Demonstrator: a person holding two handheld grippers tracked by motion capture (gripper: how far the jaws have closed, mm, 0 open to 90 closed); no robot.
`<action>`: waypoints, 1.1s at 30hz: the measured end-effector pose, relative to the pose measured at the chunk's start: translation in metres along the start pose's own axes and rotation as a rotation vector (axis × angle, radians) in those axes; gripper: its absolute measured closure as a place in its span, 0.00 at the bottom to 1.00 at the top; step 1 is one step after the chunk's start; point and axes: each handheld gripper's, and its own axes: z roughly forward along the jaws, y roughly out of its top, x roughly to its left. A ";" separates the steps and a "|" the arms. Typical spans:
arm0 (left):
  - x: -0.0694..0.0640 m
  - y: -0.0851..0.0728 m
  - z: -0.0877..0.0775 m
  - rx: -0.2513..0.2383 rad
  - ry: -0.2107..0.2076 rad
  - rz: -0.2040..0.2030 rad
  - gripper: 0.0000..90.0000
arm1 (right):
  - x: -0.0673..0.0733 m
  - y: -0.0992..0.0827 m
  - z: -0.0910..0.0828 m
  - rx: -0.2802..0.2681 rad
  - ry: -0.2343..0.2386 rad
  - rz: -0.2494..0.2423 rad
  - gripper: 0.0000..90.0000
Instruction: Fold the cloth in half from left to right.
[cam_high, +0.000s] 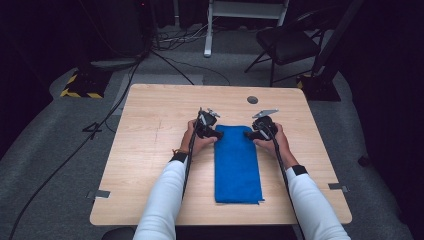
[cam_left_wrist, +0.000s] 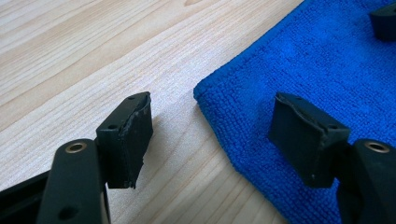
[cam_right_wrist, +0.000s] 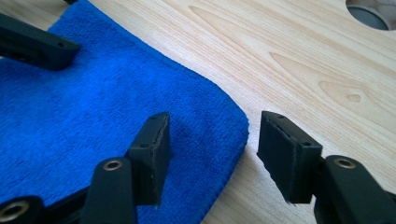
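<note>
Blue towel (cam_high: 238, 165) lies flat at table (cam_high: 150, 150) centre, folded into a long strip running near to far. Left gripper (cam_high: 210, 132) sits at the far-left corner, jaws spread, one over wood, one over cloth. Right gripper (cam_high: 256, 134) sits at the far-right corner, jaws spread astride the edge. Nothing pinched. Round grommet hole (cam_high: 252, 99) lies farther back.

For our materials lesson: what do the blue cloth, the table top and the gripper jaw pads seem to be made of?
Blue cloth: looks like microfibre or terry, given its fuzzy looped pile and stitched hem. Table top: pale wood or wood-look laminate with printed-looking grain, matte. Pads on the right gripper: black, dull, probably rubber or foam, with slightly ragged edges.
</note>
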 end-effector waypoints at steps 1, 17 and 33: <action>0.000 0.000 0.000 -0.002 -0.001 0.003 0.33 | 0.000 0.000 0.001 0.009 0.000 0.000 0.49; 0.000 0.003 0.000 -0.008 -0.037 0.042 0.60 | 0.001 0.002 0.007 0.007 0.081 0.038 0.87; -0.001 0.008 0.002 -0.006 -0.082 0.045 0.93 | 0.005 0.007 0.010 -0.007 0.054 -0.016 0.96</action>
